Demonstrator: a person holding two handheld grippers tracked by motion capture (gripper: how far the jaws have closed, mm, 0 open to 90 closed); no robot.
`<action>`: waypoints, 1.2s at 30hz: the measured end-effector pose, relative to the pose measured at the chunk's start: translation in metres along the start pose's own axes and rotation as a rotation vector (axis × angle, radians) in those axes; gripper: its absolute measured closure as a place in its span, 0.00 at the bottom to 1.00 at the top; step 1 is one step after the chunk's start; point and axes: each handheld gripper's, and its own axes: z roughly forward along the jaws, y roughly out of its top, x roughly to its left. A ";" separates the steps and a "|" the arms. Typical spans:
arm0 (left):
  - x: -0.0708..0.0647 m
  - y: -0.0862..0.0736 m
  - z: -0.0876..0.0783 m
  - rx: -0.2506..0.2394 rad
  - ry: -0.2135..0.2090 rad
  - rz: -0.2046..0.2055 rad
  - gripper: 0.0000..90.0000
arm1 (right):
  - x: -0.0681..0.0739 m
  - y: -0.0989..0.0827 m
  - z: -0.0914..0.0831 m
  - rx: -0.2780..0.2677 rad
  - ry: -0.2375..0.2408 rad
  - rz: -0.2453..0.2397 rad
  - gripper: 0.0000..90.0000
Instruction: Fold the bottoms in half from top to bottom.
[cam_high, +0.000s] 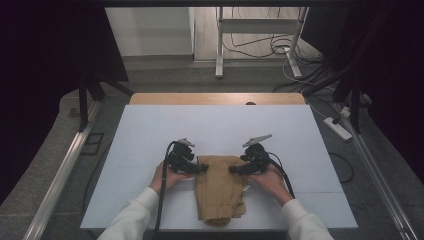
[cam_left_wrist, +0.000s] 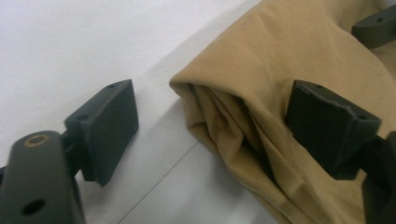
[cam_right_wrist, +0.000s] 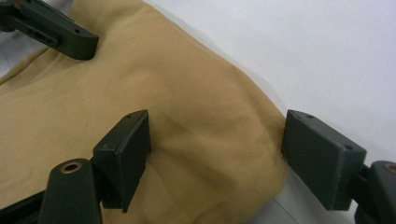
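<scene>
Jaws of the left gripper (cam_high: 202, 168) and right gripper (cam_high: 234, 169) stood wide, gripping nothing, straddling opposite far corners of the folded tan cotton garment (cam_high: 219, 190), apparently poised to pinch it.

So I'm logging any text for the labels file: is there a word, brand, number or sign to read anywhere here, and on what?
None: no readable text on the tan folded cloth, the white table, the left gripper or the right gripper.
The power strip on the floor is too small to tell.
</scene>
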 end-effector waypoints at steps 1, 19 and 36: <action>-0.001 0.000 0.000 0.000 0.003 0.001 0.20 | 0.000 0.000 0.000 0.001 0.001 0.000 0.27; -0.013 -0.004 -0.002 -0.012 -0.013 0.051 0.75 | 0.011 0.000 0.001 0.024 0.104 -0.041 0.89; -0.009 0.005 -0.013 -0.084 -0.012 0.075 0.79 | 0.011 0.007 -0.007 -0.044 0.048 -0.095 0.93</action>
